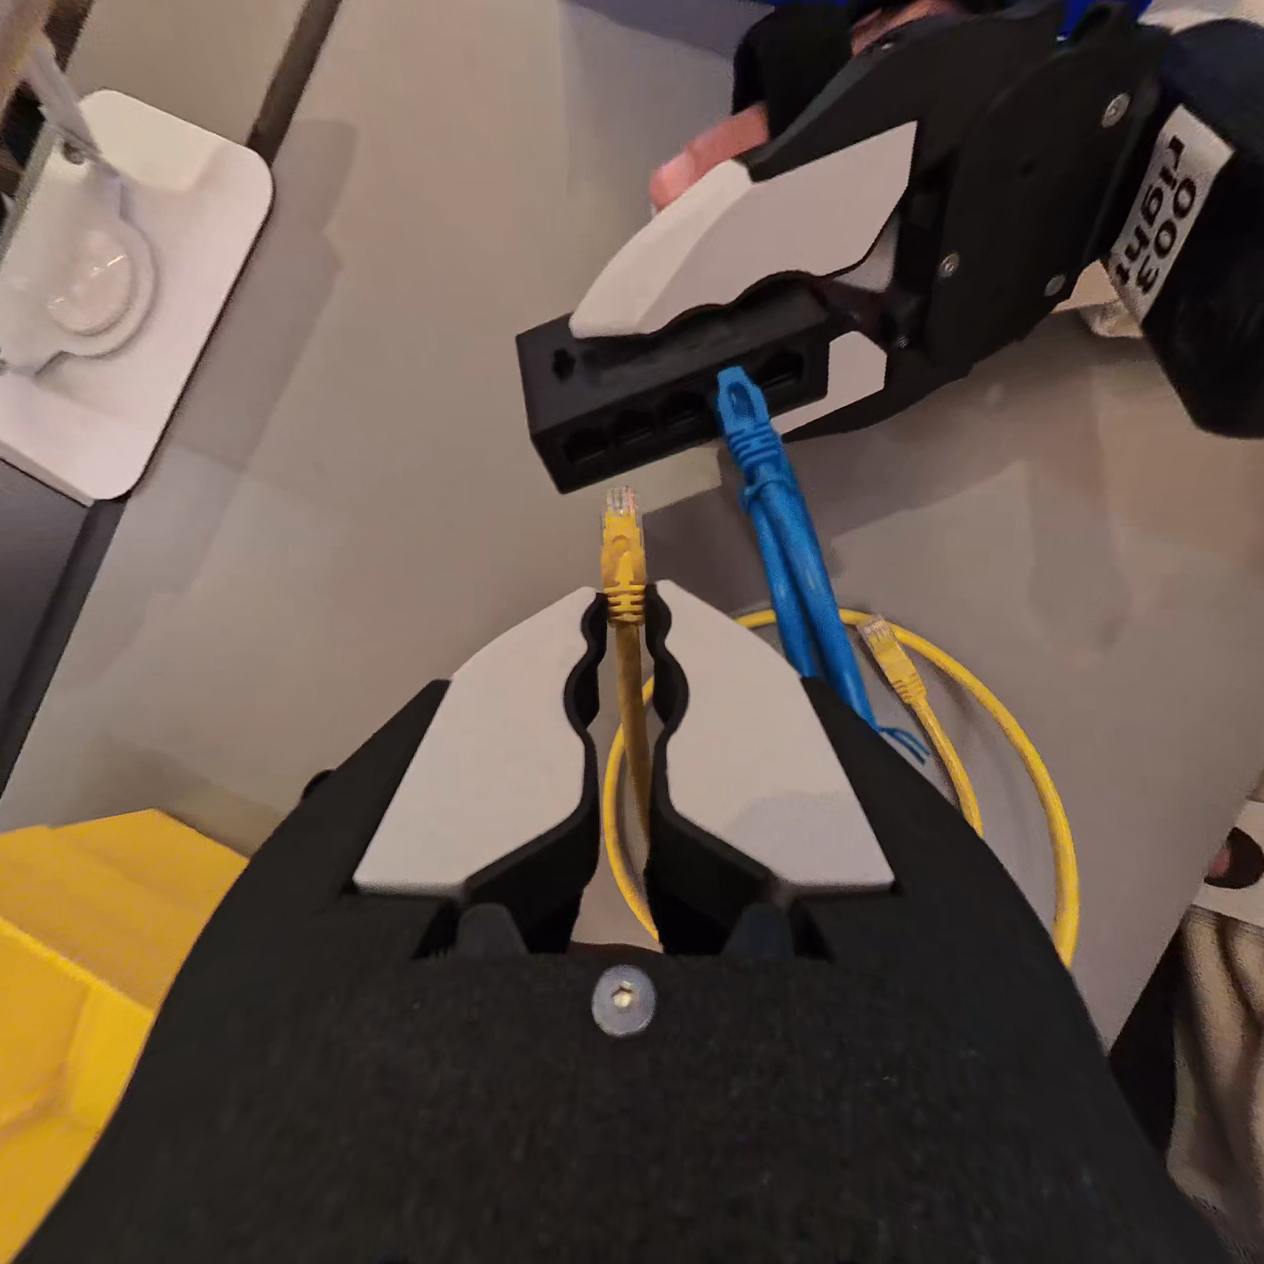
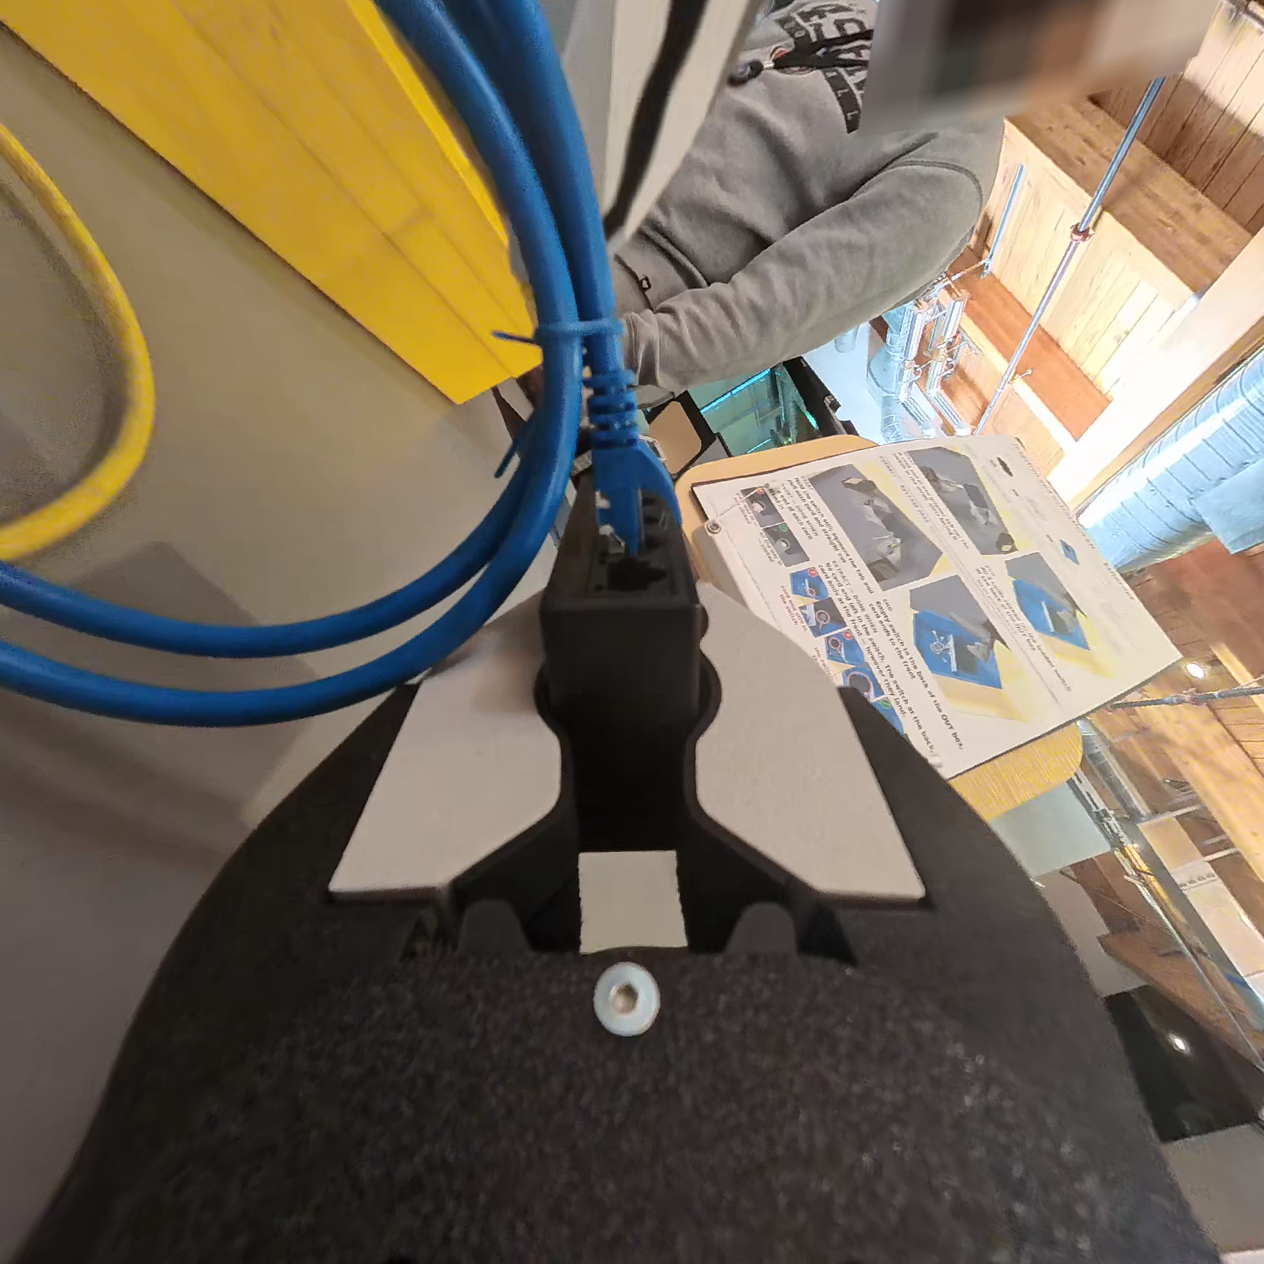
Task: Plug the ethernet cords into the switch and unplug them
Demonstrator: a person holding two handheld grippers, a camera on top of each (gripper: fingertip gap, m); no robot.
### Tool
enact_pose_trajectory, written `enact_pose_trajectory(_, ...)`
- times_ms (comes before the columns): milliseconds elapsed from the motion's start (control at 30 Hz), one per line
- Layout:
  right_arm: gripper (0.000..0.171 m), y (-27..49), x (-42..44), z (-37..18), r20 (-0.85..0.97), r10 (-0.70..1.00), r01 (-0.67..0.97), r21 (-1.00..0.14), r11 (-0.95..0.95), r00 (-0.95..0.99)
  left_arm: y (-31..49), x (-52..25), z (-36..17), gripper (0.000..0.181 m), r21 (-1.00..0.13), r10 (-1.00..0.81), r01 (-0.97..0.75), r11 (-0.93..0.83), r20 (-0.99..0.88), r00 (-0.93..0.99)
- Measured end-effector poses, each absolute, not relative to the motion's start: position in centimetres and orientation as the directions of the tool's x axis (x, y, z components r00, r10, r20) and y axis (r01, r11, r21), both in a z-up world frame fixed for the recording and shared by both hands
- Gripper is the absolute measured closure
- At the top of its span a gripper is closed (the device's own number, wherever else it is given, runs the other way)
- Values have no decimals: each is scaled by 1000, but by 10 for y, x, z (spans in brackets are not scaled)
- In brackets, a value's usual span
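My left gripper [image 1: 624, 594] is shut on the yellow ethernet cord [image 1: 621, 554] just behind its plug. The clear plug tip points up at the port row of the black switch [image 1: 656, 410], a short gap below it. My right gripper [image 1: 691, 356] is shut on the switch and holds it above the table. A blue ethernet cord [image 1: 749, 424] is plugged into one port and hangs down, tied in a loop. In the right wrist view the switch [image 2: 619, 636] sits between my fingers with the blue cord [image 2: 615, 438] in it. The yellow cord's other plug [image 1: 889, 660] lies on the table.
The yellow cord loops on the grey table [image 1: 410, 479]. A yellow bin [image 1: 82, 957] stands at the lower left, and shows in the right wrist view [image 2: 328, 171]. A white tray with a clear bulb-shaped thing [image 1: 102, 287] sits at the far left. A printed instruction sheet [image 2: 923, 581] stands beyond the switch.
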State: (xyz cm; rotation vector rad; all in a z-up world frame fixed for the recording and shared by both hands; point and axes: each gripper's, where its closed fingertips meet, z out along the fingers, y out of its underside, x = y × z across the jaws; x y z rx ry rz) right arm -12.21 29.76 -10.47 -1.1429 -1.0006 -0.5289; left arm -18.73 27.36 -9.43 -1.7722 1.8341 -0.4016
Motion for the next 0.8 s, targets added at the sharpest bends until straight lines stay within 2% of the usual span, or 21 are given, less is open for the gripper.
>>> enact_pose_trajectory(467, 141, 299, -124, -108, 881, 123, 809, -470, 352, 458, 271, -169, -99, 171, -539, -989, -841, 48, -144, 36)
enact_pose_trajectory(800, 141, 299, -124, -108, 945, 17, 896, -317, 310, 328, 272, -173, -101, 171, -472, -988, -881, 31, -148, 45)
